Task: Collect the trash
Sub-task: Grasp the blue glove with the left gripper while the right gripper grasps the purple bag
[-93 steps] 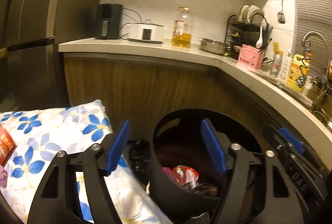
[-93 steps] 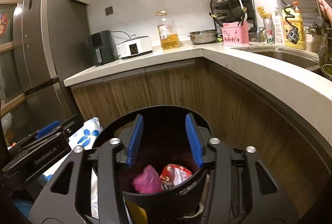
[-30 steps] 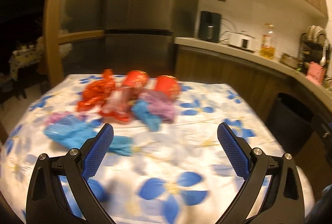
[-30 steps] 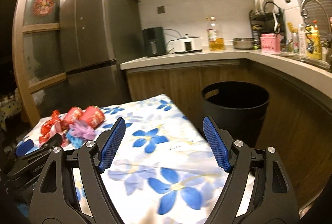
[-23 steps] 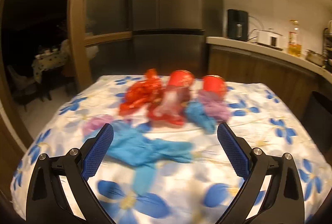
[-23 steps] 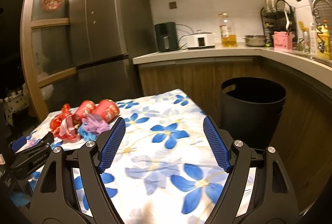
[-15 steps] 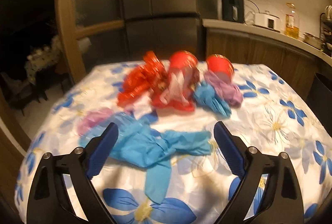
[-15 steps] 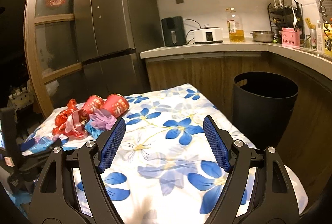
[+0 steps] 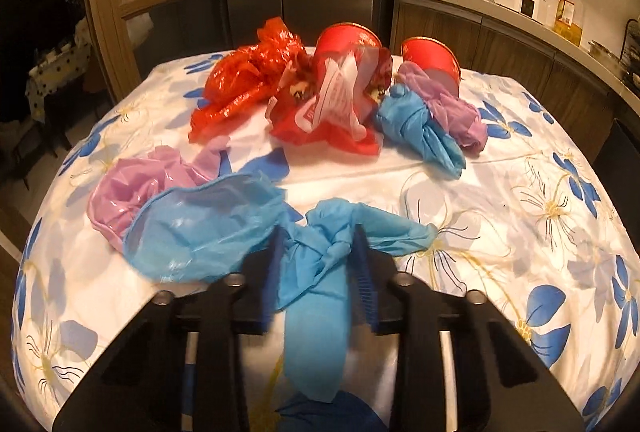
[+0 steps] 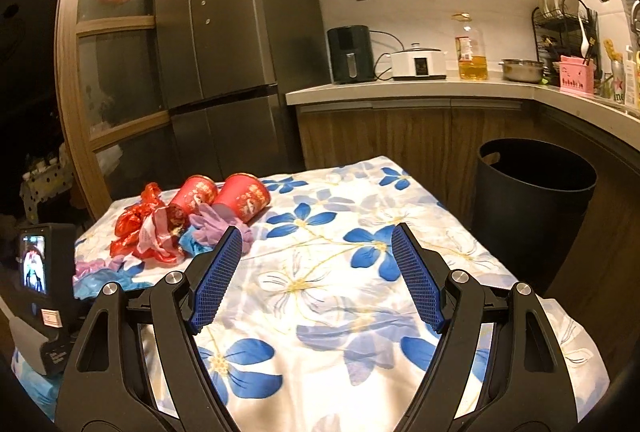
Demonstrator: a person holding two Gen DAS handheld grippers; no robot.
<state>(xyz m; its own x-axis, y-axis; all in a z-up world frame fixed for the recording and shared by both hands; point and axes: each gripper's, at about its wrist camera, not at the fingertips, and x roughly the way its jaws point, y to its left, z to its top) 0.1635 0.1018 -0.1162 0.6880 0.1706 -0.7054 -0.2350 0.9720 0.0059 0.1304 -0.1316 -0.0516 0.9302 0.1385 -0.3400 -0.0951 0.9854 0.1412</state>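
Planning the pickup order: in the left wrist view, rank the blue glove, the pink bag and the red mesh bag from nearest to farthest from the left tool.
1. Blue glove, between the closing left tool.
2. Pink bag, left, mid-table.
3. Red mesh bag, far left.

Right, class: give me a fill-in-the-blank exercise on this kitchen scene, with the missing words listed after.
1. The left gripper is closing on a ____ glove.
2. The right gripper has ____ between its pads.
3. The bin stands beside the table and is coloured ____.
4. The two red cups lie on their ____.

Missing words: blue; nothing; black; sides
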